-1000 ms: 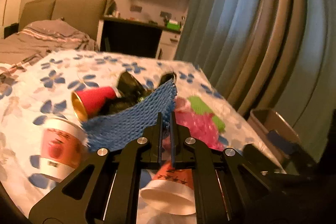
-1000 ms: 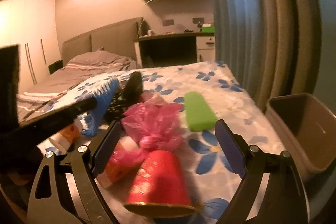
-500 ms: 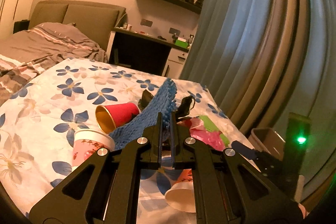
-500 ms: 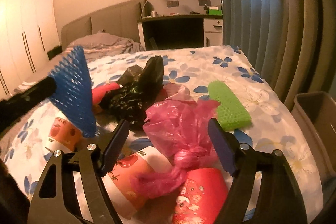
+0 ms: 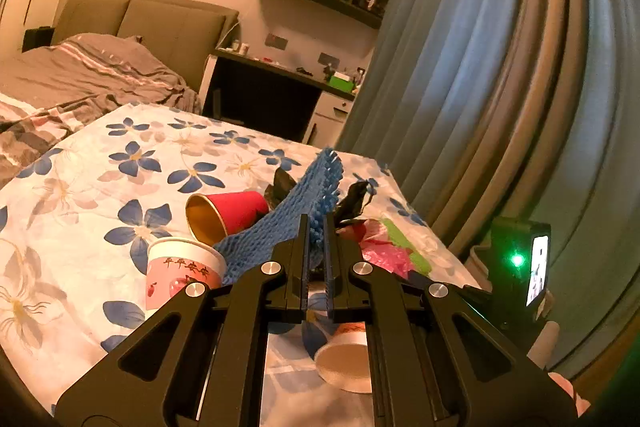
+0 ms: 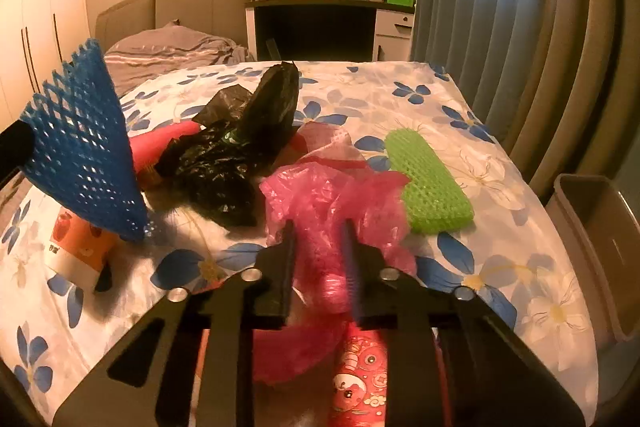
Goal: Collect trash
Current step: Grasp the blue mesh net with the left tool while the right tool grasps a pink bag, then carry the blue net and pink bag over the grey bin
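My left gripper (image 5: 316, 227) is shut on a blue foam net (image 5: 296, 211) and holds it above the flowered bed; the net also shows in the right wrist view (image 6: 86, 147). My right gripper (image 6: 318, 233) is shut on a pink plastic bag (image 6: 332, 195). On the bed lie a black plastic bag (image 6: 236, 147), a green foam net (image 6: 428, 179), a red cup with a gold inside (image 5: 226, 213), a strawberry paper cup (image 5: 182, 277) and a red patterned cup (image 6: 360, 375) under my right gripper.
A grey bin (image 6: 600, 247) stands on the floor right of the bed, by the blue-grey curtain (image 6: 500, 7). A dark desk (image 6: 316, 27) and a headboard are at the back. A white paper cup (image 5: 344, 363) lies below my left fingers.
My right gripper has closed on the pink bag. My left gripper has lifted the blue net higher and tilted up.
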`<state>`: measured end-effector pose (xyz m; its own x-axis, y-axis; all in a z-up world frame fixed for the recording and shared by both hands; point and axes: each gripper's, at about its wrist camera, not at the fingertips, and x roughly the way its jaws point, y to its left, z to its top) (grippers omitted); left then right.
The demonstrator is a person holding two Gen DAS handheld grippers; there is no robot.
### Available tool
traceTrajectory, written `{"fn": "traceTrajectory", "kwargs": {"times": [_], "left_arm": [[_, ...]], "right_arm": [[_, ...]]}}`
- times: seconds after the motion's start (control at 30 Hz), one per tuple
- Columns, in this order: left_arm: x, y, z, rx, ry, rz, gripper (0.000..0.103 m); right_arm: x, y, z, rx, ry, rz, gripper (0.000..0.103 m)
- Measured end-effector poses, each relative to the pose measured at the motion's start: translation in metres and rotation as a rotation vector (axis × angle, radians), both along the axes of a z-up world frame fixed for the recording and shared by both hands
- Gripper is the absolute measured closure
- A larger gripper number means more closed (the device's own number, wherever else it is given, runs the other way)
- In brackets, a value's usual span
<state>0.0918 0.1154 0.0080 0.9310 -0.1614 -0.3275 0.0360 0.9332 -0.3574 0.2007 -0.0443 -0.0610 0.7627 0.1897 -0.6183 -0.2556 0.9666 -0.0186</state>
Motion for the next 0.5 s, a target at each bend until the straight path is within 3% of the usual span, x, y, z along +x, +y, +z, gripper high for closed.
{"fn": "traceTrajectory", "kwargs": {"times": [0.5], "left_arm": [[-0.004,-0.012,0.007,0.023,-0.011,-0.006,0.098]], "right_arm": [[-0.036,-0.039,0.056,0.152,-0.21,0.042,0.092]]}}
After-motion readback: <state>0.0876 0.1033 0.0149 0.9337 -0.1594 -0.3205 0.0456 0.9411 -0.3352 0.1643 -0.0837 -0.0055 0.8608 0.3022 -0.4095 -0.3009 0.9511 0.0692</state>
